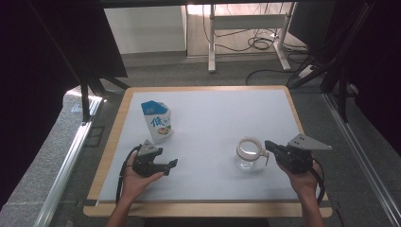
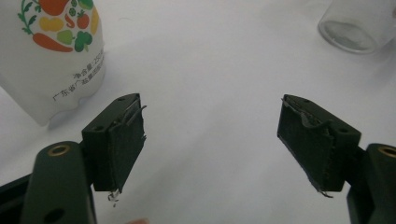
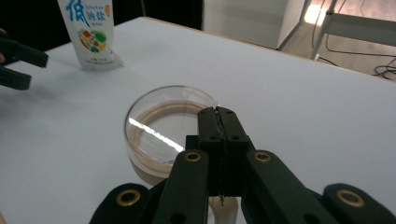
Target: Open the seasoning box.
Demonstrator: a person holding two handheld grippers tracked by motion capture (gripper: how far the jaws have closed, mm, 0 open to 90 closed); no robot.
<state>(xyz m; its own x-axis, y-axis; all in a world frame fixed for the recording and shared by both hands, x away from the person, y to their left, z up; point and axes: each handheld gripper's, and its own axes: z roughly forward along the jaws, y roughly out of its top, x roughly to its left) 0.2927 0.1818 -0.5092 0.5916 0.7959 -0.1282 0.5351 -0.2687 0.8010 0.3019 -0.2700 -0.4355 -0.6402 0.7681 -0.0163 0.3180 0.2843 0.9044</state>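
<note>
White tabletop (image 1: 213, 123), wooden rim. Right gripper (image 1: 267, 145) at about 4 o'clock on the tabletop, jaws pressed fully together; in the right gripper view the closed tips (image 3: 218, 116) sit right at the near rim of the clear glass jar (image 1: 248, 153). Whether anything of the jar is pinched between them can't be told. Jar stands upright at roughly 5 o'clock from tabletop centre, mouth up, just left of that gripper. Left gripper (image 1: 169, 166) at about 7 o'clock, lying in the hand, jaws spread wide, nothing between them, bare tabletop in the gap per the left gripper view (image 2: 210, 140). White-and-blue pouch (image 1: 157, 121) with vegetable print stands upright at 9–10 o'clock, just beyond the left gripper, apart from it. Bare tabletop between pouch and jar, nothing in the way between the two grippers. Past the far edge: grey floor, white desk legs (image 1: 211, 42), cables (image 1: 257, 43).
</note>
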